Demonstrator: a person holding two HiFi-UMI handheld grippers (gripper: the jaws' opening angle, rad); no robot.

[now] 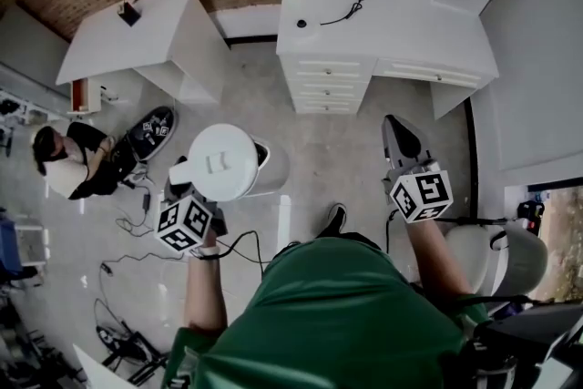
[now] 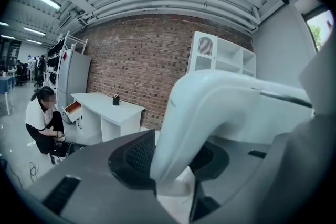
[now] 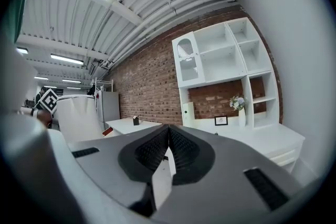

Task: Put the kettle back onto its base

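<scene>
1. The desk (image 1: pixel 401 41) with drawers stands at the far side, against the brick wall. The floor (image 1: pixel 337 141) lies between it and the person.
2. The kettle (image 1: pixel 223 161) is white and upright, seen from above with the lid on top. It is in the air over the floor, on the person's left side, well apart from the desk.
3. The left claw (image 2: pixel 170 162) holds the kettle by the handle (image 2: pixel 210 107). Its jaws are half closed and both pads press on the curved handle.
4. The right claw (image 3: pixel 169 139) is empty, its jaws are together with nothing between them. It points toward the desk, beside the kettle but apart from it.
5. On the left part of the desk there is a small round thing with a dark middle, and a cord (image 1: pixel 342 14) goes from it toward the wall. I think this is the base (image 1: pixel 301 24), but it is too small to be sure.
6. I judge the step in hand to be the carrying: the kettle is lifted and not yet at the desk.
7. The next move calls for bringing the kettle over the base, keeping it upright, putting its bottom centred on the round middle, lowering it straight, and only then opening the left claw.
</scene>
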